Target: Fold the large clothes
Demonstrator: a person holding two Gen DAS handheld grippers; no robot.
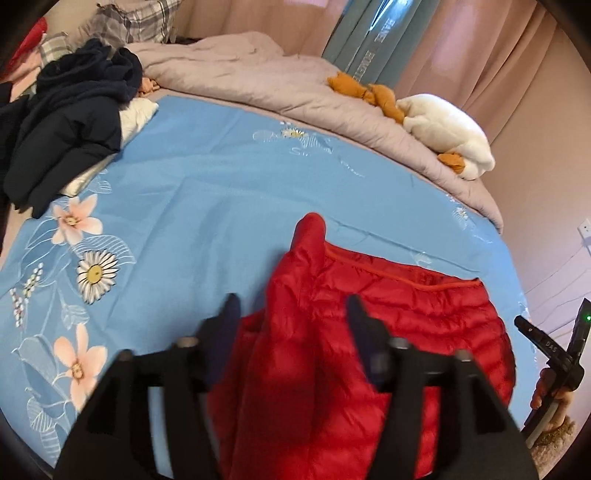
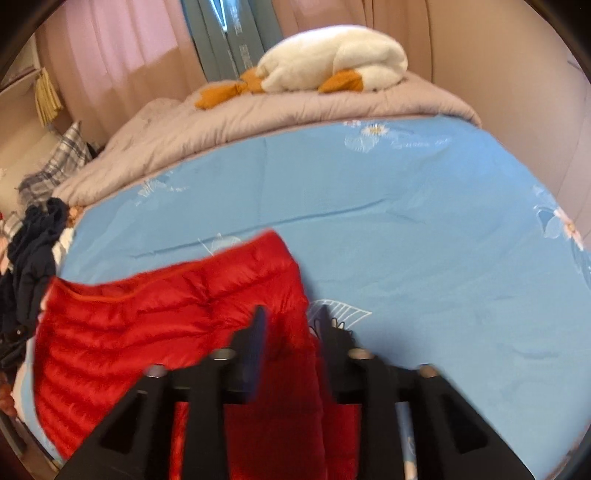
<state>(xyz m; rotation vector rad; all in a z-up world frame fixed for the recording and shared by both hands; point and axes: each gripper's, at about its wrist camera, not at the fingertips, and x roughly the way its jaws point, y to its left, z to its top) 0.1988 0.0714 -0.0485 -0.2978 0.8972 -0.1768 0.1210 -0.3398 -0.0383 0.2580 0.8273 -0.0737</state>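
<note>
A red quilted down jacket (image 1: 388,332) lies on the blue floral bedsheet (image 1: 221,184); it also shows in the right wrist view (image 2: 147,325). My left gripper (image 1: 291,310) is open, its fingers either side of a red sleeve (image 1: 303,280) that runs up between them. My right gripper (image 2: 291,321) has its fingers apart with the jacket's right sleeve (image 2: 291,332) between them; whether they pinch it is unclear. The right gripper also shows at the left wrist view's right edge (image 1: 554,347).
A pile of dark navy clothes (image 1: 70,122) lies at the sheet's far left. A grey duvet (image 1: 280,85) is bunched along the far side, with a white and orange plush toy (image 1: 443,129) on it. Plaid pillows (image 1: 129,22) and pink curtains (image 1: 498,55) lie behind.
</note>
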